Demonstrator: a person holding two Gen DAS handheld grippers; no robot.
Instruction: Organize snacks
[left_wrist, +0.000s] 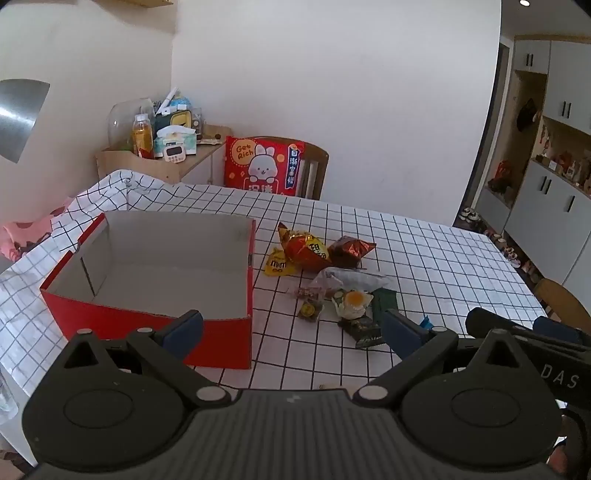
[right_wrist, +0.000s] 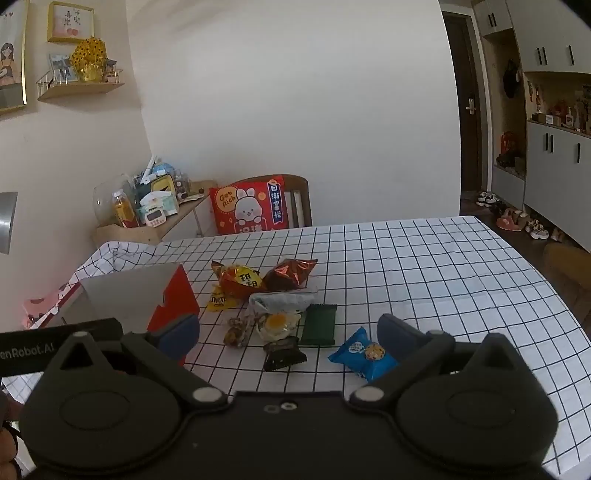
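Note:
An empty red cardboard box (left_wrist: 155, 317) with a pale inside stands on the checked tablecloth (left_wrist: 424, 266); its red corner (right_wrist: 173, 306) shows in the right wrist view. To its right lies a heap of snacks: an orange-red bag (left_wrist: 306, 247), a brown bag (left_wrist: 351, 249), a yellow M&M's packet (left_wrist: 277, 264), a green bar (right_wrist: 318, 325), a fried-egg gummy (right_wrist: 277, 323), a black packet (right_wrist: 282, 354) and a blue cookie packet (right_wrist: 364, 354). My left gripper (left_wrist: 291, 328) hovers open before the box's near right corner. My right gripper (right_wrist: 286, 334) hangs open before the heap, nothing between its fingers.
A wooden chair with a red rabbit cushion (left_wrist: 264, 166) stands at the table's far side. A low shelf (left_wrist: 162, 162) behind the table carries a bottle, tissues and a timer. Grey cabinets (right_wrist: 554, 173) and shoes line the right wall. The right gripper's body (left_wrist: 532, 339) shows beside my left one.

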